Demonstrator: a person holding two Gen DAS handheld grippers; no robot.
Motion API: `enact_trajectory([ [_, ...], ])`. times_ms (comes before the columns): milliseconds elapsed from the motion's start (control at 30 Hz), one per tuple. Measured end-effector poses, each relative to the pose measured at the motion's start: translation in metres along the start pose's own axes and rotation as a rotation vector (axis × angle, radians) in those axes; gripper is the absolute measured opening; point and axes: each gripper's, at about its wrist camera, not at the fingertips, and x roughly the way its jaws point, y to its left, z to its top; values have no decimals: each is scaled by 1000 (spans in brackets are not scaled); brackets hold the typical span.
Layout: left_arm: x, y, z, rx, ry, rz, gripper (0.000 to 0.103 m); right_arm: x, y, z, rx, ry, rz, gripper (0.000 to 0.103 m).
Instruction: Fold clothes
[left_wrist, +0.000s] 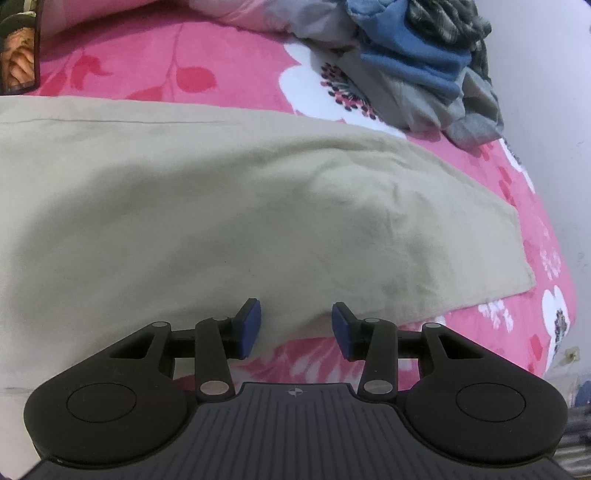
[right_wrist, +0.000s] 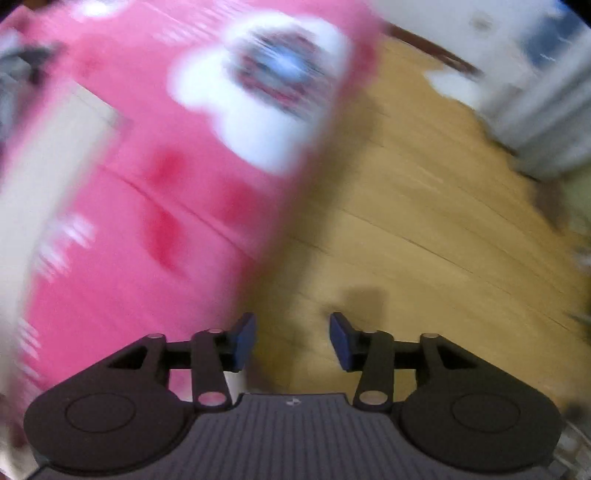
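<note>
A beige garment (left_wrist: 221, 206) lies spread flat on the pink flowered bedspread (left_wrist: 184, 62). My left gripper (left_wrist: 296, 326) is open and empty, just at the garment's near edge, its blue pads (left_wrist: 249, 325) apart. In the right wrist view, which is blurred by motion, my right gripper (right_wrist: 291, 339) is open and empty above the bed's edge and the wooden floor (right_wrist: 424, 221). A strip of the beige garment (right_wrist: 44, 158) shows at the left there, on the pink bedspread (right_wrist: 147, 184).
A heap of grey, blue and dark checked clothes (left_wrist: 424, 62) sits at the far right of the bed. A pillow (left_wrist: 147, 11) lies along the back. A dark framed object (left_wrist: 20, 51) stands at the far left. A white wall (left_wrist: 546, 110) borders the bed's right side.
</note>
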Motion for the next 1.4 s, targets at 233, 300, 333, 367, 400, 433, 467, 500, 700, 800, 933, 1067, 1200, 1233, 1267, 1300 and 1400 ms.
enact_trajectory([
  [233, 5, -7, 0, -8, -19, 33, 43, 87, 74, 97, 145, -42, 370, 49],
  [300, 8, -8, 0, -11, -23, 40, 43, 111, 86, 114, 173, -36, 388, 51],
  [333, 10, -8, 1, -14, -23, 43, 43, 117, 88, 119, 184, -43, 388, 52],
  [367, 12, -8, 1, -22, -21, 48, 43, 117, 92, 120, 183, -58, 388, 49],
  [400, 14, -7, 1, -33, -19, 53, 44, 112, 96, 119, 148, -78, 383, 37],
  [433, 16, -6, 1, -45, -18, 56, 44, 106, 101, 119, 100, -100, 374, 4],
  [467, 17, -5, 1, -58, -16, 57, 44, 99, 104, 121, 66, -120, 381, 4],
  [500, 18, -5, 1, -70, -15, 59, 44, 90, 105, 123, 39, -138, 397, 4],
  [700, 20, -4, 1, -112, -3, 51, 44, 60, 128, 139, -137, -215, 387, 3],
  [800, 21, -2, -1, -116, 3, 50, 45, 84, 124, 145, -133, -155, 300, 3],
  [933, 21, 0, -1, -119, 10, 40, 45, 106, 101, 141, -23, -56, 240, 3],
  [1067, 22, 3, -1, -122, 17, 30, 45, 77, 106, 149, -58, -106, 228, 8],
  [1200, 22, 6, -1, -124, 24, 20, 45, 62, 133, 178, -227, -230, 238, 29],
  [1233, 22, 7, -1, -125, 25, 18, 45, 64, 141, 188, -259, -241, 247, 46],
  [1267, 22, 7, -1, -124, 27, 16, 45, 71, 151, 198, -293, -248, 259, 56],
  [1300, 23, 8, 0, -122, 30, 14, 45, 80, 160, 207, -322, -243, 263, 56],
  [1400, 23, 9, 1, -114, 36, 7, 45, 107, 184, 227, -392, -189, 277, 56],
])
